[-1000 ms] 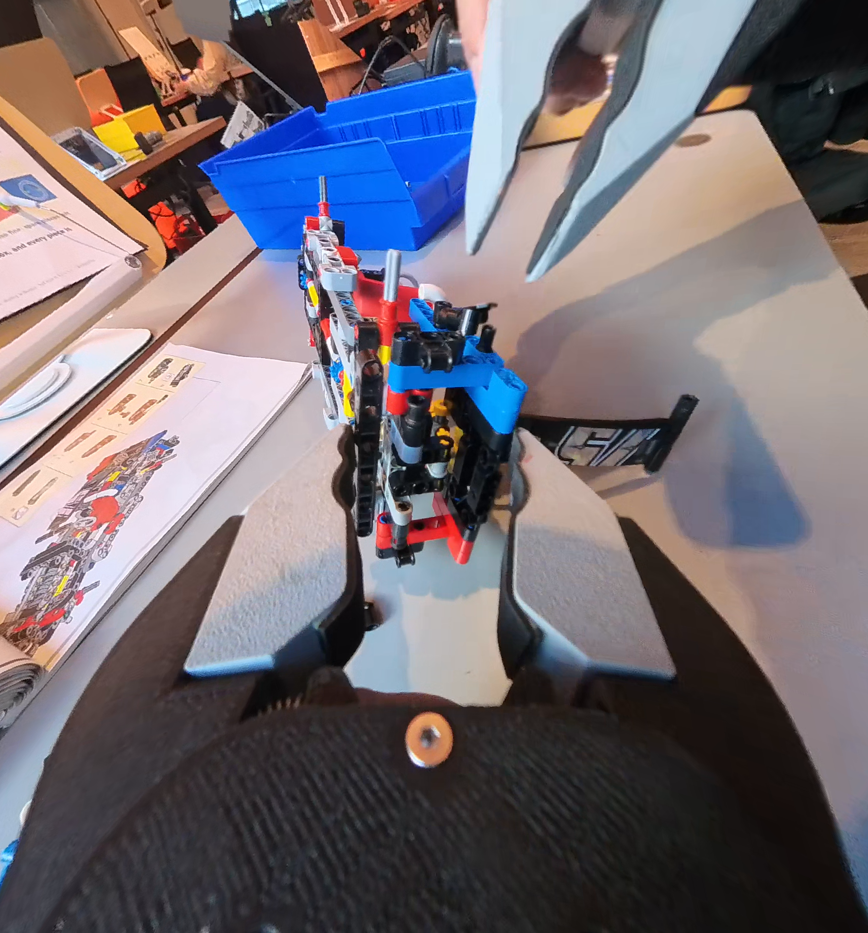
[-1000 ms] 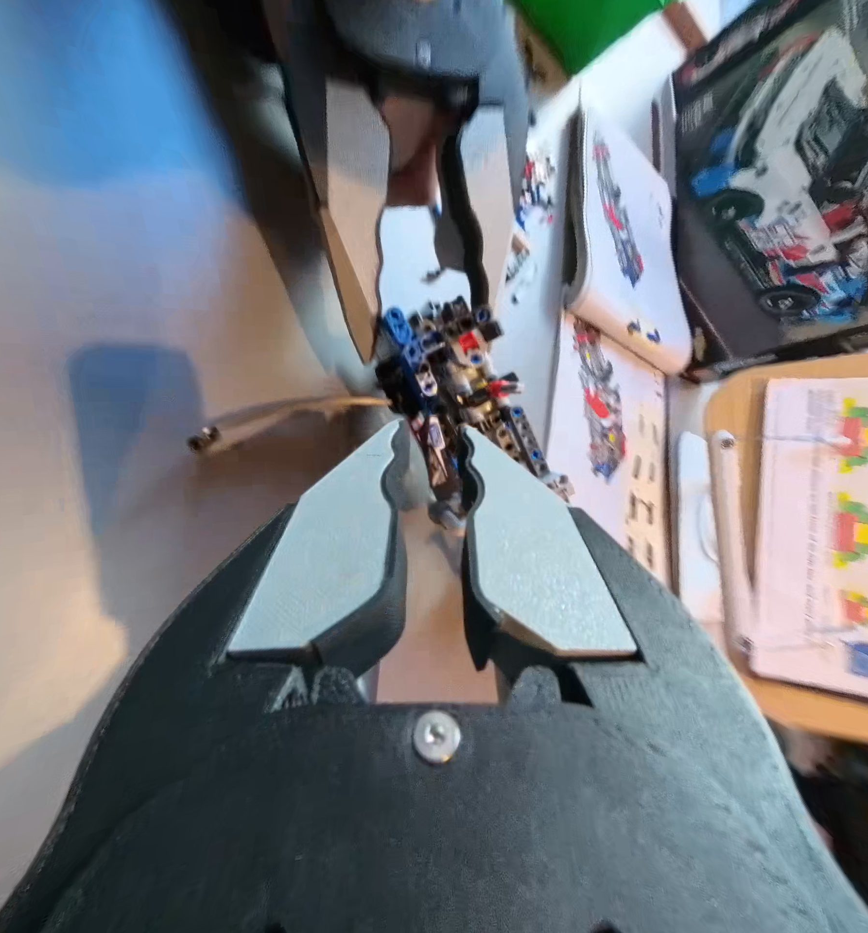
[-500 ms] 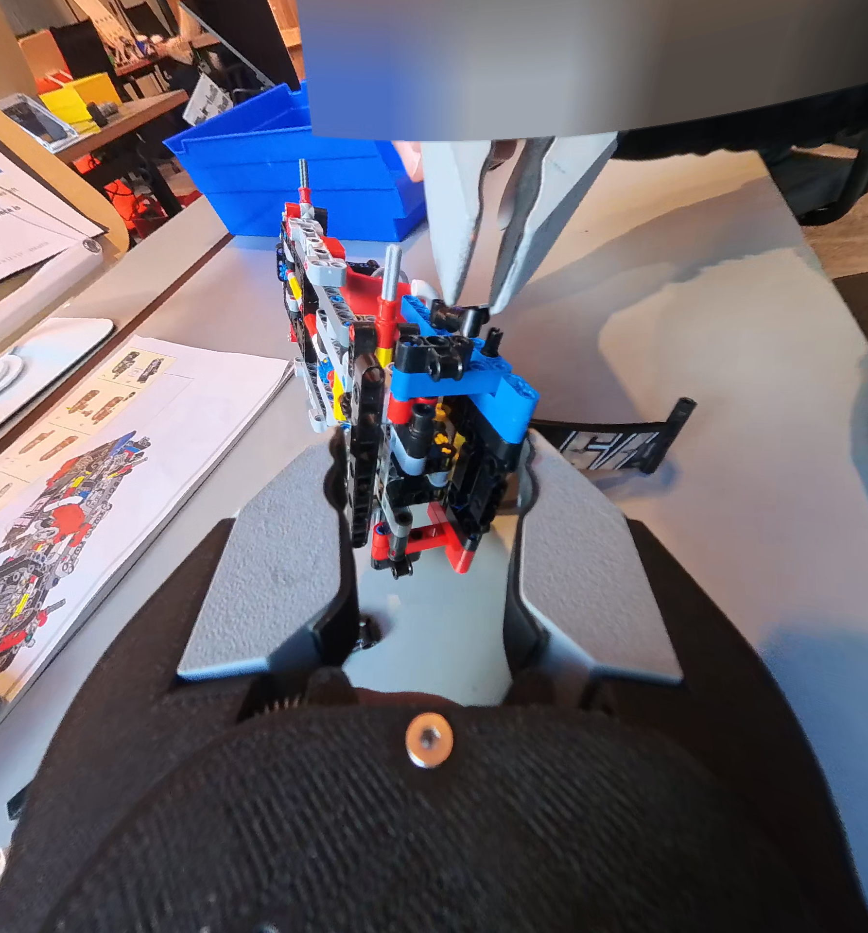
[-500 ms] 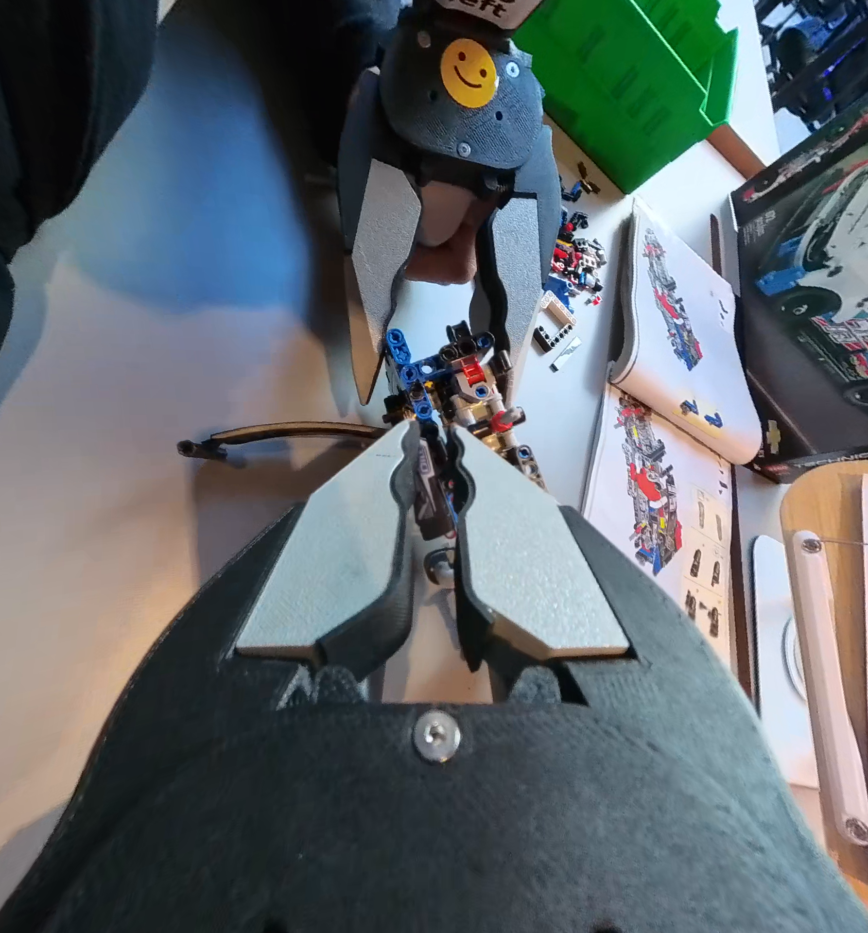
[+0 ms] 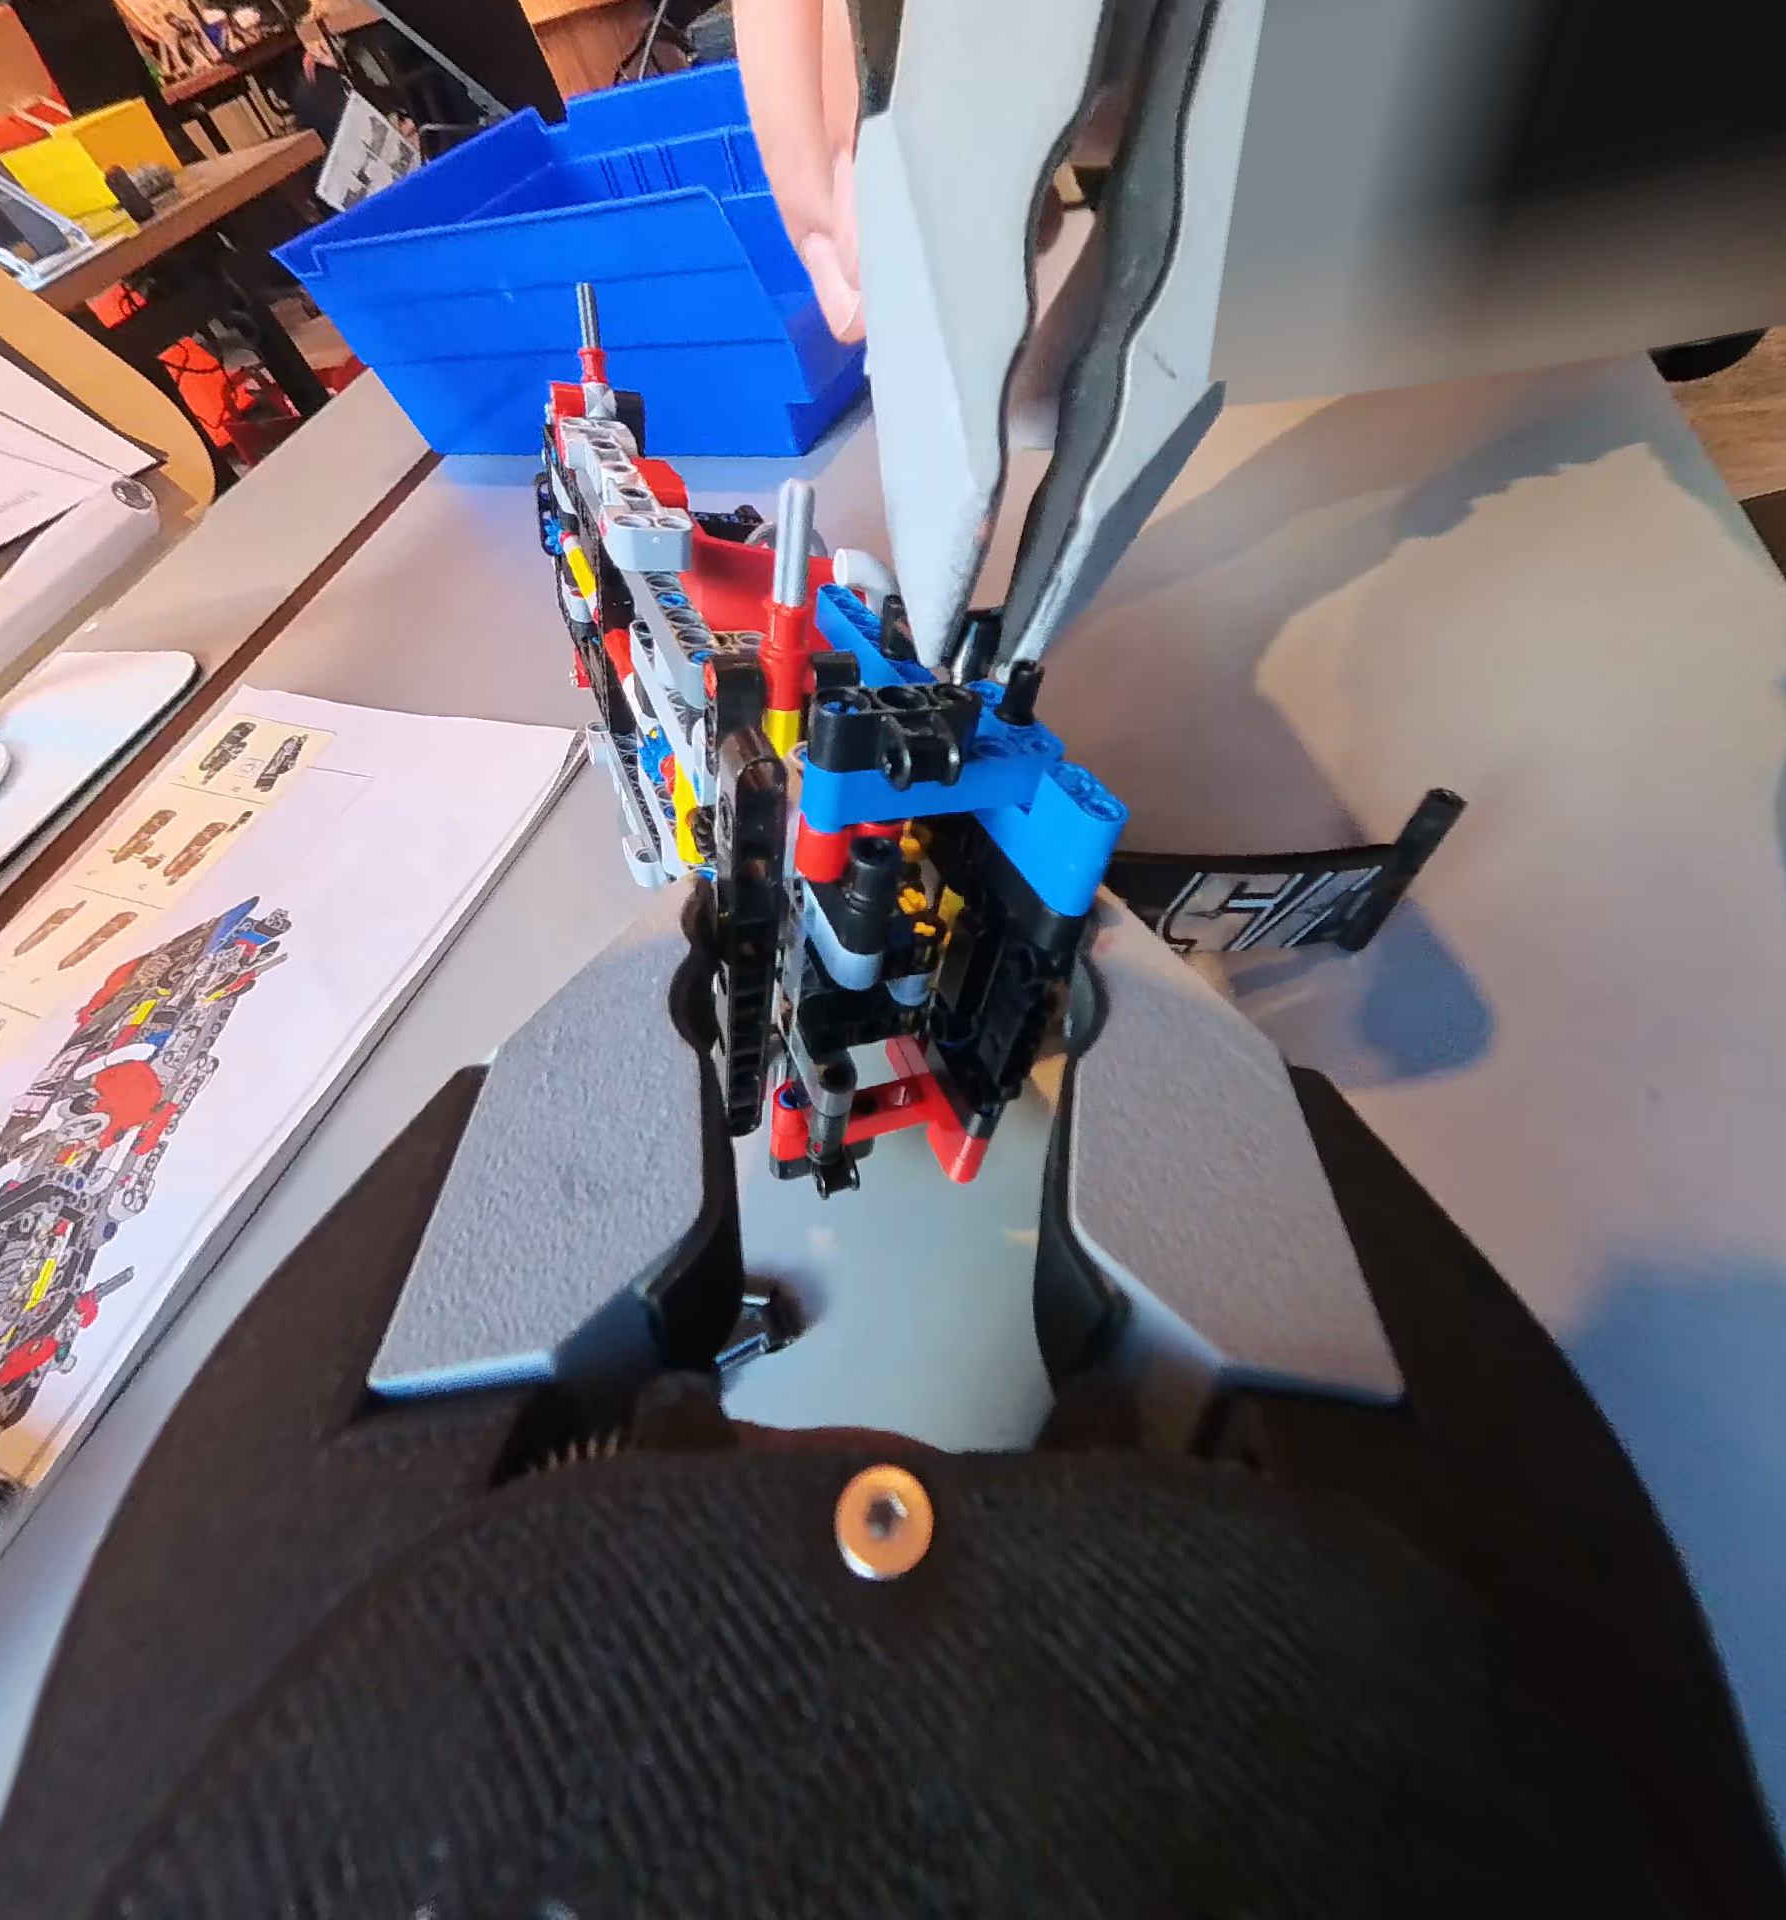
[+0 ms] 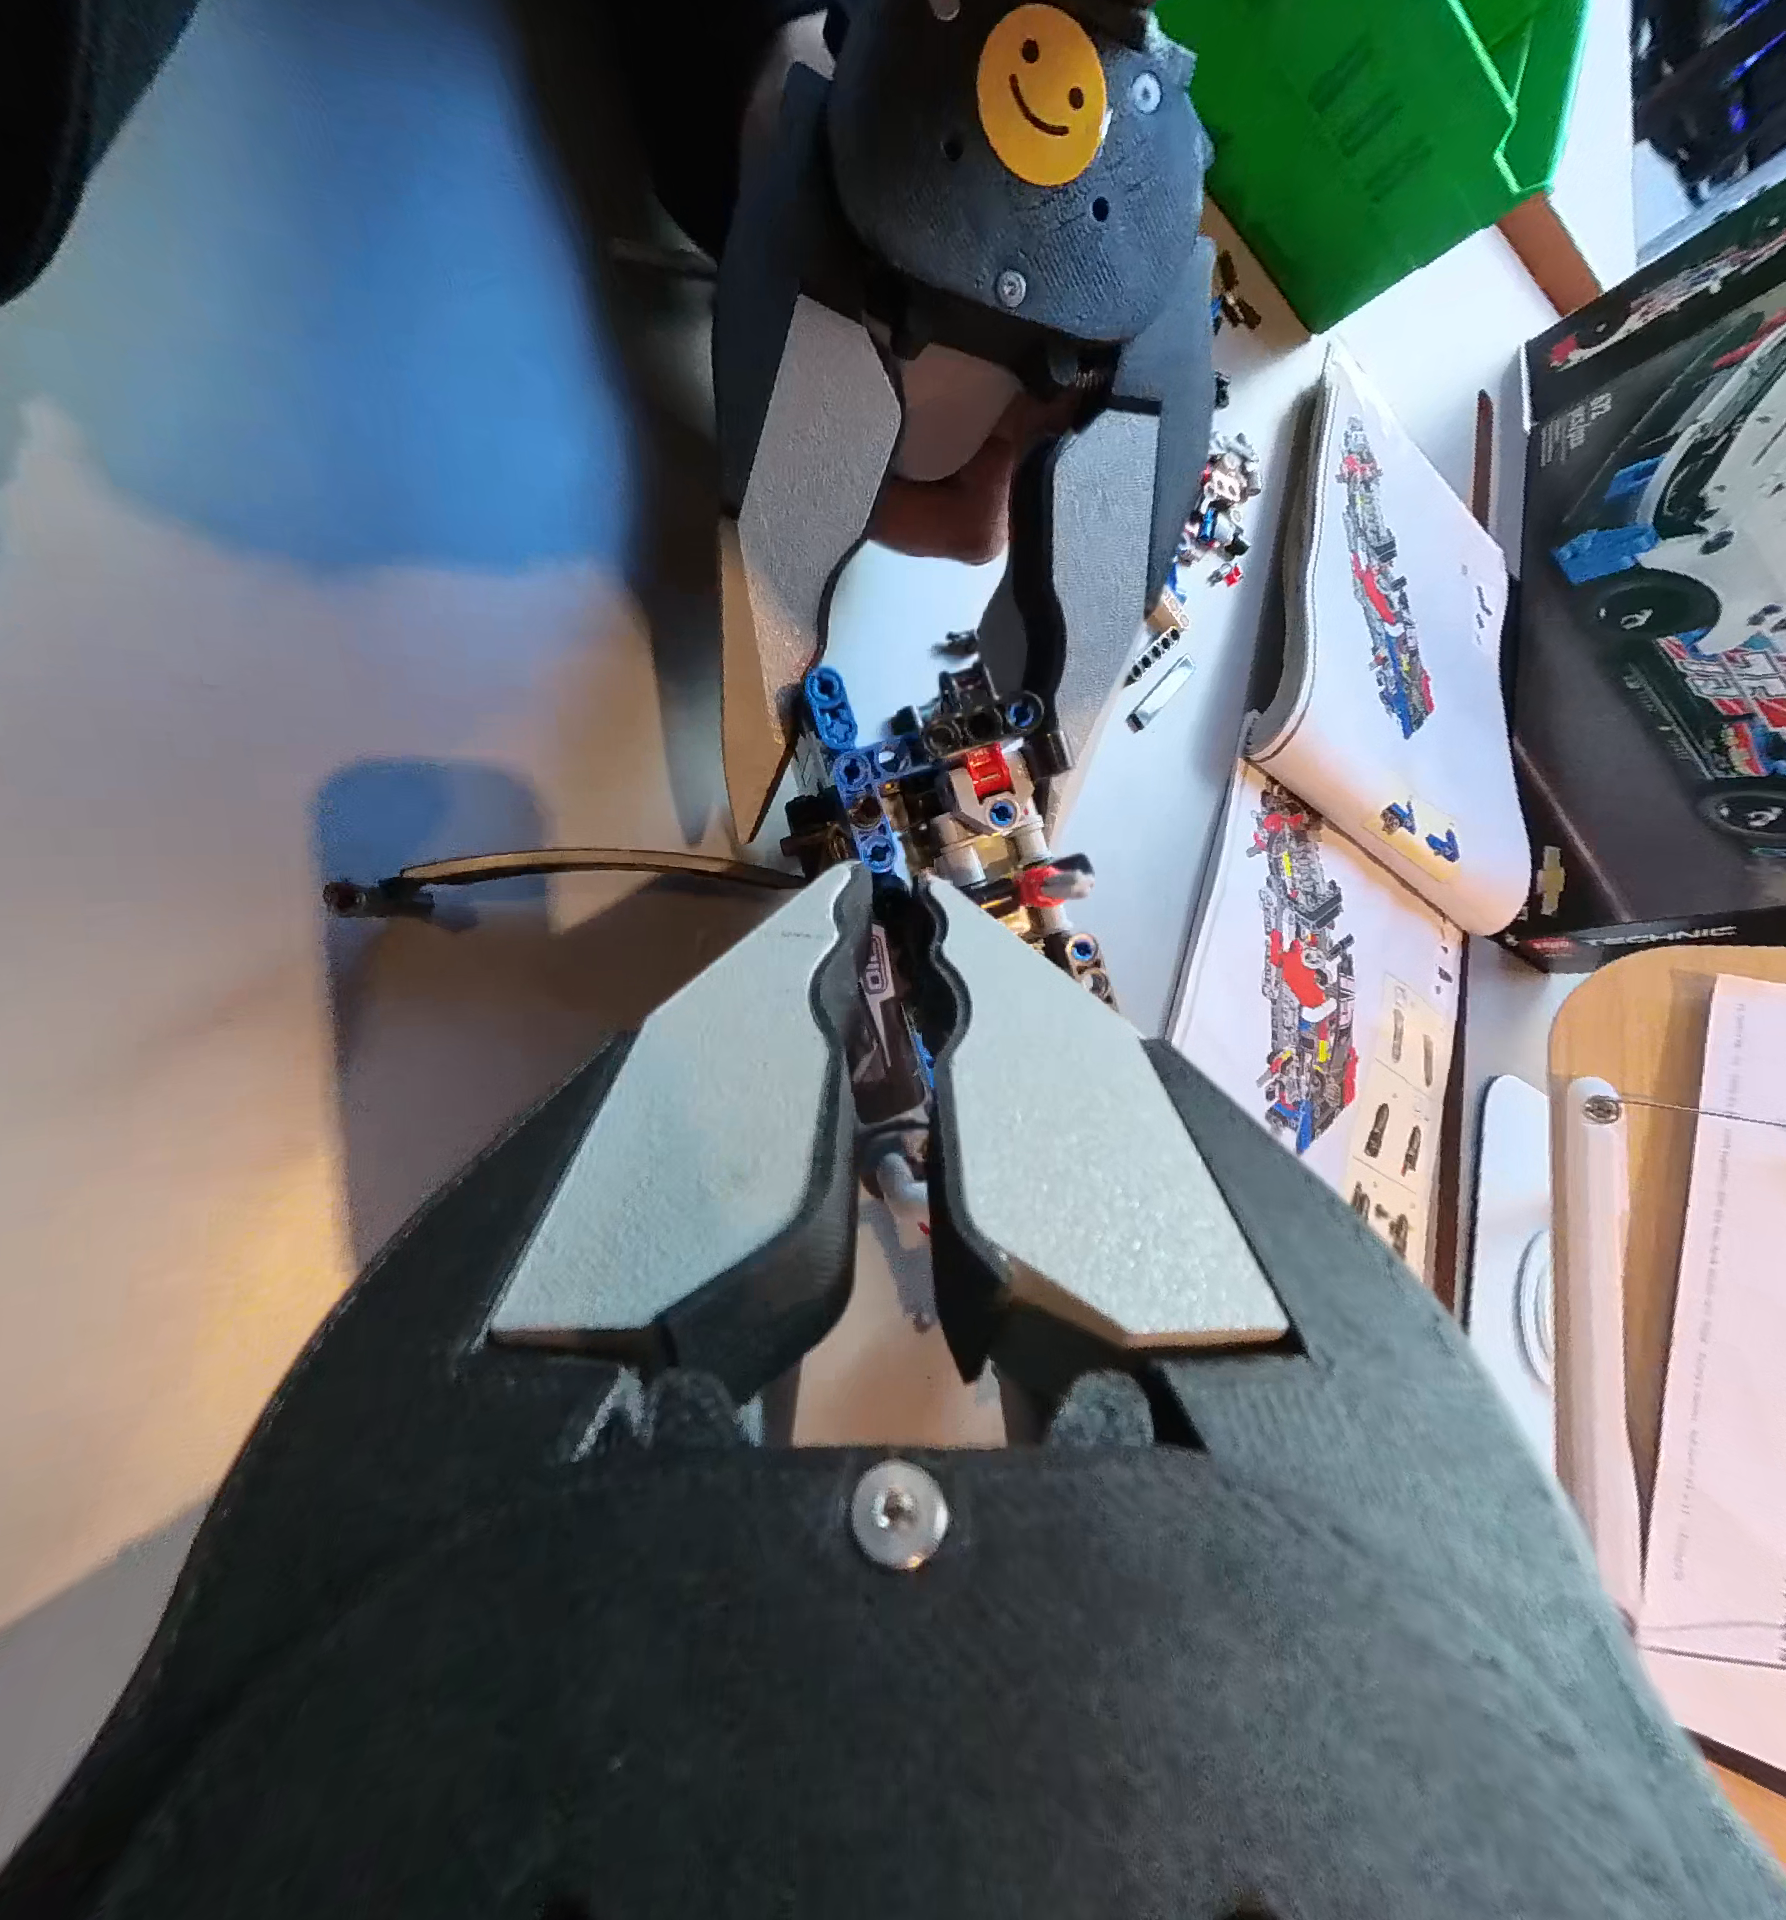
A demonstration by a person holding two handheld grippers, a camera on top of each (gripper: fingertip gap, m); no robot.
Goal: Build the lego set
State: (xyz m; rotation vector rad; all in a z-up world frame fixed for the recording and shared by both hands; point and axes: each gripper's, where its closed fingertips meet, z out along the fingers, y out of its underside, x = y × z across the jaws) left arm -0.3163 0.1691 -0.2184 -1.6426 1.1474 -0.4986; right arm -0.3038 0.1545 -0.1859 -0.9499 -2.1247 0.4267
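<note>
The partly built lego model (image 5: 847, 831) is held upright on the grey surface (image 5: 1491, 1039) between the fingers of the left hand-held gripper (image 5: 884, 997), while the right hand-held gripper (image 6: 894, 914) is clenched on a black piece (image 6: 884, 1018) at its top

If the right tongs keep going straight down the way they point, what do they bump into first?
Most likely the blue beam on top of the lego model; the right tongs seem almost touching it, though depth is unclear.

Glossy hard plastic lego model (image 5: 847, 831); matt rough-grained grey fingers (image 5: 577, 1153), woven-textured black body; smooth matt table (image 5: 1491, 1091); glossy blue plastic bin (image 5: 598, 312); paper instruction booklet (image 5: 245, 935); glossy card box (image 6: 1699, 582).
</note>
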